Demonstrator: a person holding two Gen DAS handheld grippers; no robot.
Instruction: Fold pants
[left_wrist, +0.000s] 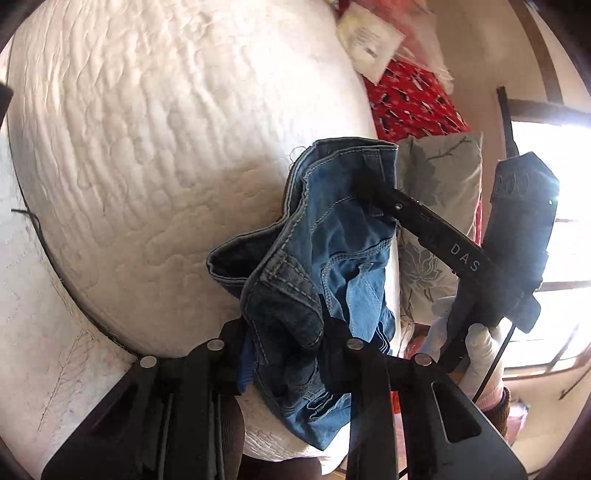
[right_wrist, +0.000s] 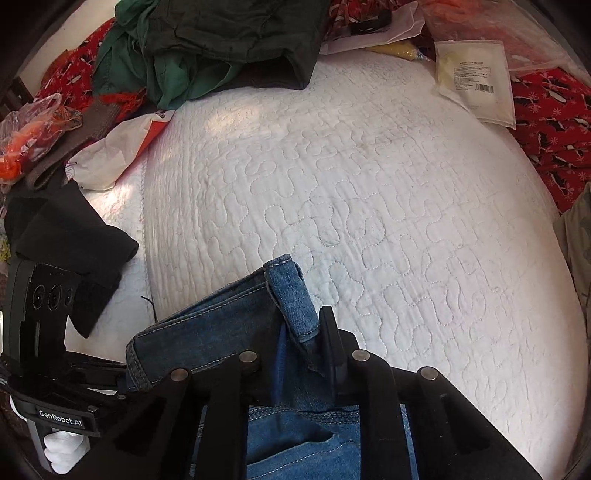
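I am lifting crumpled blue denim pants (left_wrist: 314, 266) above the white quilted mattress (left_wrist: 147, 147), my left gripper (left_wrist: 284, 332) and right gripper (right_wrist: 295, 354) jaws each pinching denim.

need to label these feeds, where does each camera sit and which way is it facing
Left wrist view: sits on the left gripper, looking down along its fingers at crumpled blue denim jeans clamped between them, over the white quilted mattress; the right gripper and a white-gloved hand show.
Right wrist view: sits on the right gripper, facing steeply down across the mattress toward a dark green clothes pile; the left gripper's body shows at lower left.
Shared: jeans, mattress, red patterned fabric.
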